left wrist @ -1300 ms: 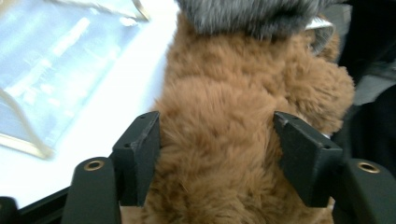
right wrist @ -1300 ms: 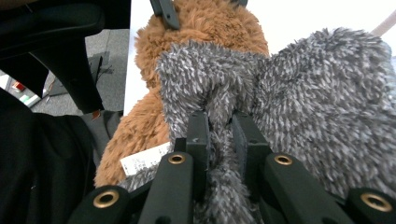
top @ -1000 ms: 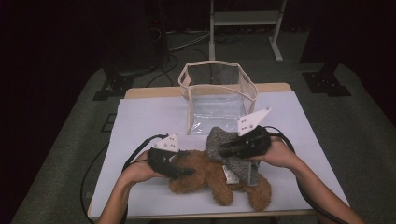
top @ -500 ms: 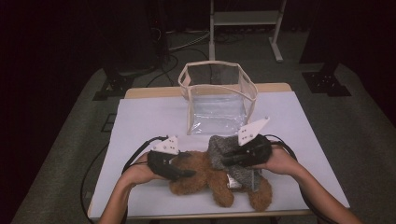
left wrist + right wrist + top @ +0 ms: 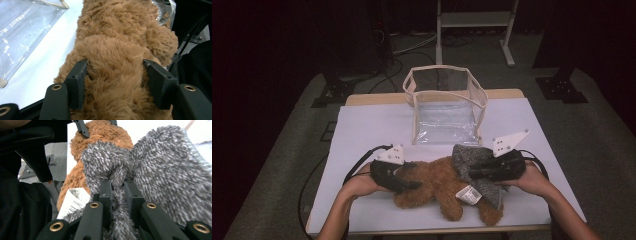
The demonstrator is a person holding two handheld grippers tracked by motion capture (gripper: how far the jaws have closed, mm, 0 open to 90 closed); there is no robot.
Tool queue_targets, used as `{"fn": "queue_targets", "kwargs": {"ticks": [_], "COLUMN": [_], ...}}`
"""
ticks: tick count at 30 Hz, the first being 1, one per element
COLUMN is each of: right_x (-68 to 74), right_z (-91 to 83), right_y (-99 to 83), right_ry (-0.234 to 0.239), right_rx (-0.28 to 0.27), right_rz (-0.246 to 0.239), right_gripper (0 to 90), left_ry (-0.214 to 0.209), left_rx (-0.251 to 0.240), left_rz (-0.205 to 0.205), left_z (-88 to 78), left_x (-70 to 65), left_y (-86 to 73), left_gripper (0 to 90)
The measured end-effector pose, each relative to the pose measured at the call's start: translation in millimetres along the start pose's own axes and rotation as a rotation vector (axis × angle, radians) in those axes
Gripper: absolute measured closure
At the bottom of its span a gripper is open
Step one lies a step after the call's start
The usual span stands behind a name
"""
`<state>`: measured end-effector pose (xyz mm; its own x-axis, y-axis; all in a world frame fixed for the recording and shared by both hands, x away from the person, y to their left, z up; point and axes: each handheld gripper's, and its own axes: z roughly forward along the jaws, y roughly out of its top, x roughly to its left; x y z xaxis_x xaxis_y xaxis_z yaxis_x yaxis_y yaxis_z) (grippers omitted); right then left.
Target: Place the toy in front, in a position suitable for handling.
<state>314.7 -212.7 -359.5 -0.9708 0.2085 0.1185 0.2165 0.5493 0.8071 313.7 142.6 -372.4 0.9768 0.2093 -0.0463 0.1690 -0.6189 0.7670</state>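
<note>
The table (image 5: 362, 130) fills the middle of the high view, with a clear pouch (image 5: 444, 107) standing open above centre. Below it, low in the frame, lies the brown plush (image 5: 432, 185), stretched left to right, its paper tag (image 5: 468, 192) showing near the lower right.

A grey fuzzy cloth (image 5: 472, 165) sits on the right end of the plush. It looks like a garment being worked onto or off the toy; which one I cannot tell.

The left gripper (image 5: 404, 184), at lower left, has its jaws clamped around the plush; in the left gripper view the fur bulges between the two pads (image 5: 78, 80). The right gripper (image 5: 472, 172), at lower right, is pinched tight on a fold of the cloth, which the right gripper view shows squeezed between near-touching jaws (image 5: 117, 195).

To do this well, the left hold should act purely as an anchor, pressing the plush to the table so it cannot slide. The right pinch is thin, so any pull should run along the body rather than upward, slow enough that the fold does not slip out. Keeping the tag clear of the cloth avoids a snag.
</note>
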Motion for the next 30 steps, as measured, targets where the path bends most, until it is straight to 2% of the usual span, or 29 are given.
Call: {"fn": "queue_targets", "kwargs": {"ticks": [3,6,12,16,18,19,21,23,26,30], "right_x": [-0.9,-0.8,-7.2,-8.3,-5.8,-4.7,-2.2,-1.6,-4.7,-12.4], "right_z": [-11.6,-15.5,-3.2,9.9,13.9,14.1,12.2,8.1,0.3,-10.4], "right_y": [3.7,13.7,34.7,30.8,25.8,24.5,23.0,24.2,26.1,24.8], "right_ry": [-0.026,-0.045,-0.044,-0.012,0.003,0.007,0.012,-0.001,-0.026,-0.049], "right_rx": [0.002,0.002,-0.004,0.006,0.011,0.015,0.009,0.010,-0.004,-0.046], "right_rz": [-0.002,-0.022,-0.045,-0.026,-0.021,-0.020,-0.019,-0.028,-0.030,0.006], "right_gripper": [77.7,77.7,77.7,77.7,77.8,77.8,77.7,77.8,77.7,77.7], "left_ry": [-0.005,-0.007,-0.022,-0.022,0.006,0.012,0.007,-0.006,-0.041,-0.069], "left_rx": [0.008,0.013,0.023,0.023,0.009,-0.007,0.016,0.037,0.040,0.055], "left_rz": [0.010,0.019,0.031,0.034,0.032,0.019,0.025,0.027,0.017,0.034], "left_z": [-0.2,0.4,-1.3,-5.0,-8.7,-10.3,-7.1,-1.9,0.0,-4.4], "left_x": [-0.4,-1.8,-5.3,-5.5,-3.2,-1.3,-1.0,-2.3,-5.1,-8.6], "left_y": [0.3,1.4,1.3,2.3,6.2,8.8,10.6,9.6,4.8,2.3], "left_gripper": [39.7,39.6,39.2,36.6,33.4,32.6,32.2,34.0,37.4,37.5]}}
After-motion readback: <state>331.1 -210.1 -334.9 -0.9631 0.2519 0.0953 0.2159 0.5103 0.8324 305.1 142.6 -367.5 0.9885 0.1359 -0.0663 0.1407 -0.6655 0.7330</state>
